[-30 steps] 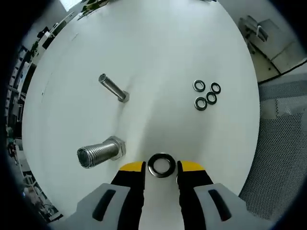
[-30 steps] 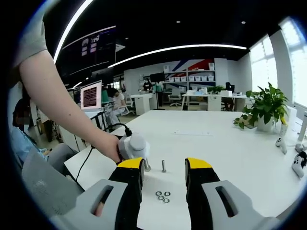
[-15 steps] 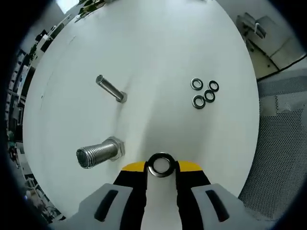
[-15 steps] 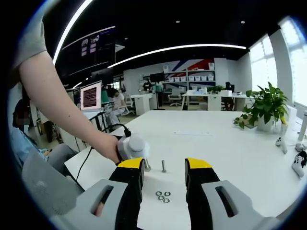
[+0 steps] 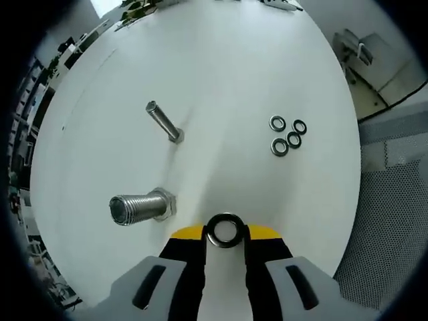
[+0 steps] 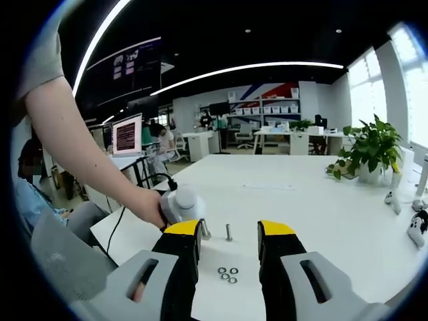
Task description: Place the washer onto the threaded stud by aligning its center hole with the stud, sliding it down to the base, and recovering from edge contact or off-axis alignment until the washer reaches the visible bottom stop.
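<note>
In the left gripper view the left gripper (image 5: 225, 231), with yellow-tipped black jaws, is clamped on a large dark steel ring washer (image 5: 225, 229), which sits pinched between the two yellow pads above the white round table (image 5: 221, 87). Just to the left of the jaws and slightly farther away stands a thick threaded steel stud with a hexagonal base (image 5: 140, 207), seen leaning toward the left edge of the view. The washer is beside this stud, apart from it and not over its tip. Farther off on the table stands a thin steel bolt (image 5: 164, 122), also on a hexagonal base. To the far right of the jaws lies a tight cluster of four small steel washers (image 5: 287, 135), touching or nearly touching one another.

In the right gripper view the right gripper (image 6: 229, 234) has its jaws spread apart with nothing between them, held above the near edge of the same table. Between its jaws, farther off, the thin bolt and the small washers can be seen. A person's hand (image 6: 148, 206) reaches in from the left, holding the other tool's grey round body.
</note>
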Action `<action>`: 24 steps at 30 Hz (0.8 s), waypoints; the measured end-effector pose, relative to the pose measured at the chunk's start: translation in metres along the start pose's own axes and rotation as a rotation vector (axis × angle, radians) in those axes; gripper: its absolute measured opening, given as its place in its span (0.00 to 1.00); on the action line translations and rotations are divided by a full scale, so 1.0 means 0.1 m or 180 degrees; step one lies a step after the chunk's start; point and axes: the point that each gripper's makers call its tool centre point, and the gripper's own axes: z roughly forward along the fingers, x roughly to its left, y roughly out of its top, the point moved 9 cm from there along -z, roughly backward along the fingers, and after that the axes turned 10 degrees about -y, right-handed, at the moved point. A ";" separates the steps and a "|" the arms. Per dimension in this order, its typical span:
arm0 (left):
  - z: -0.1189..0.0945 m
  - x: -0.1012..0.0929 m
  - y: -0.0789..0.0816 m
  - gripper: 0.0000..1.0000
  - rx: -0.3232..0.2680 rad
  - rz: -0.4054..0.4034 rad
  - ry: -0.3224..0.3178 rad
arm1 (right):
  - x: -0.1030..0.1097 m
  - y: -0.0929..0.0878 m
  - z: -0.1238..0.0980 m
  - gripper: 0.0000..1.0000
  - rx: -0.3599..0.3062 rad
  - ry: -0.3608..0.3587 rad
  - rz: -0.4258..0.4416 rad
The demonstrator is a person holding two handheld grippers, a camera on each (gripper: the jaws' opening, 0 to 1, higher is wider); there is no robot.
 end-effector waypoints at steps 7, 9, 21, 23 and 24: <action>-0.02 0.01 -0.03 0.19 0.0030 0.0066 0.0056 | -0.01 0.00 0.00 0.36 -0.0007 -0.0014 0.0017; -0.04 0.04 -0.04 0.19 0.0019 0.0068 0.0081 | -0.01 0.00 0.00 0.36 -0.0004 -0.0018 0.0011; -0.20 0.07 -0.06 0.19 -0.0101 0.0105 0.0151 | 0.00 0.00 0.00 0.36 -0.0006 -0.0011 0.0007; -0.24 0.08 -0.06 0.19 -0.0140 0.0104 0.0164 | 0.00 0.00 0.00 0.36 0.0001 -0.0010 0.0010; -0.27 0.08 -0.06 0.19 -0.0159 0.0125 0.0181 | 0.00 0.00 0.00 0.36 0.0001 -0.0011 0.0008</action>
